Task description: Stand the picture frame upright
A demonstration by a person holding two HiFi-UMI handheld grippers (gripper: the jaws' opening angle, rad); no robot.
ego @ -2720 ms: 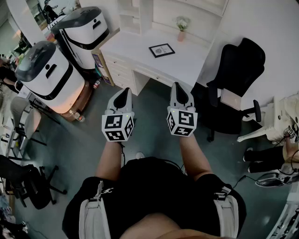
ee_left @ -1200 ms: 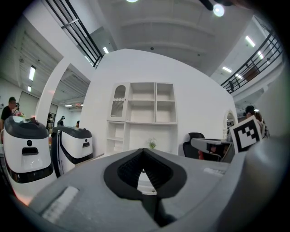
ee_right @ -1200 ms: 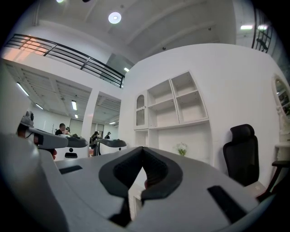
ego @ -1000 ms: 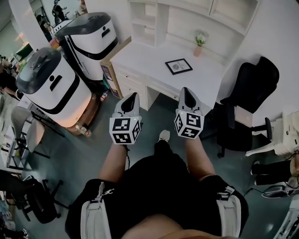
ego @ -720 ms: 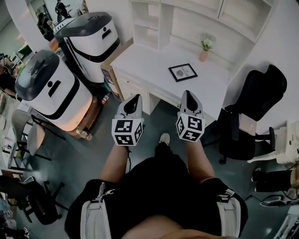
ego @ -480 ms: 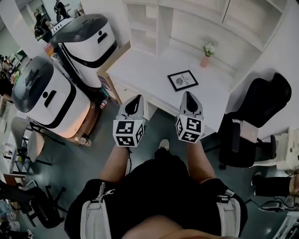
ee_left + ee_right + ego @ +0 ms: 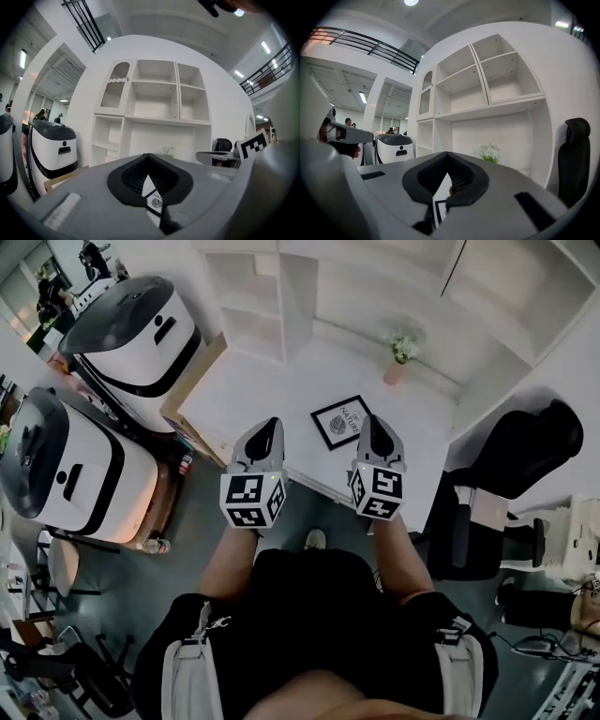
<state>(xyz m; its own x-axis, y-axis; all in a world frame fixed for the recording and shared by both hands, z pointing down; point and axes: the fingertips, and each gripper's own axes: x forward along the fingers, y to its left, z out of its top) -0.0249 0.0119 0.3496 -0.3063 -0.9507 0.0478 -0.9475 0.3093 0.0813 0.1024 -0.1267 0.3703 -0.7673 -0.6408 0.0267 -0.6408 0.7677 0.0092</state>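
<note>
The black picture frame lies flat on the white desk, face up with a round emblem on its print. In the head view my left gripper is shut and empty, its tip over the desk's near edge to the left of the frame. My right gripper is also shut and empty, its tip just right of the frame's near corner. Through the left gripper's shut jaws a sliver of the picture frame shows. The right gripper view shows a corner of the picture frame below its shut jaws.
A small pot of flowers stands on the desk behind the frame. Open white shelves rise at the desk's back. Two large white-and-black machines stand at the left. A black office chair sits at the right.
The person has walked up to the desk. Both grippers, still shut, have come forward from over the floor to the desk's near edge, either side of the frame.
</note>
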